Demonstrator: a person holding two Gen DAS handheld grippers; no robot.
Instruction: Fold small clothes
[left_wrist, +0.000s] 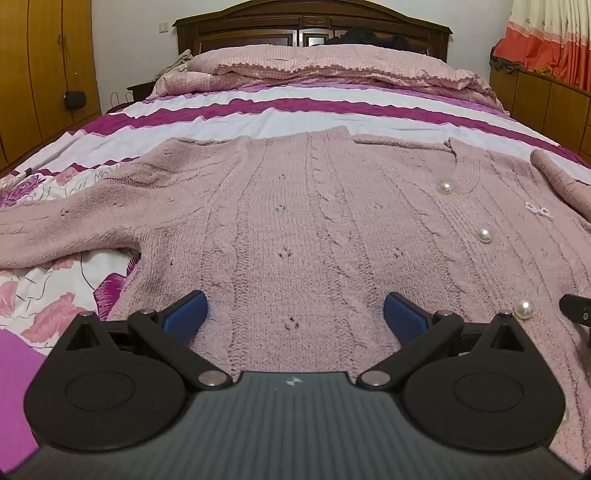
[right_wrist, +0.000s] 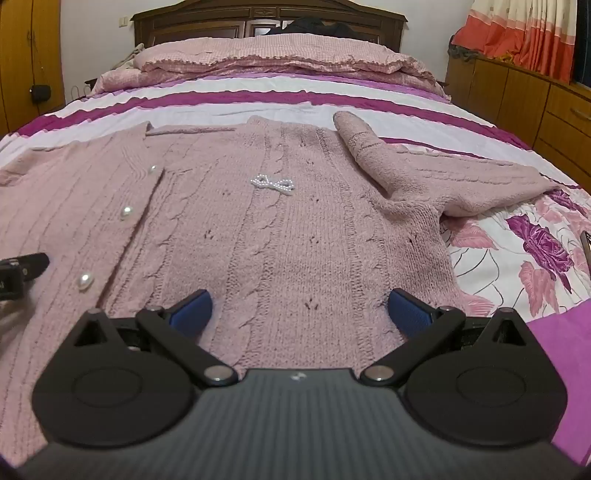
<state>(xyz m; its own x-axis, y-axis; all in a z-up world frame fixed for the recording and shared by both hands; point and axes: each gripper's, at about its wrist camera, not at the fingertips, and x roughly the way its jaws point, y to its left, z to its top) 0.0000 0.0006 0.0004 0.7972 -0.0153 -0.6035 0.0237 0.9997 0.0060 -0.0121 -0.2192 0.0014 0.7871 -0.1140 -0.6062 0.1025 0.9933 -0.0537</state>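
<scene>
Right gripper (right_wrist: 297, 308) hangs wide open over the near hem of the pink cardigan (right_wrist: 288, 229), nothing between its blue pads. Beyond it on the cardigan lies a pearl bow (right_wrist: 272, 184); the sleeve (right_wrist: 417, 166) folds inward.

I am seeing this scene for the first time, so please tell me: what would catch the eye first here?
A pink knitted cardigan lies spread flat across the floral bedsheet, filling both views. Its pearl buttons run down the front, and a small pearl bow sits on the chest. Both the left claw and the right claw hover wide open above the hem, holding nothing.
</scene>
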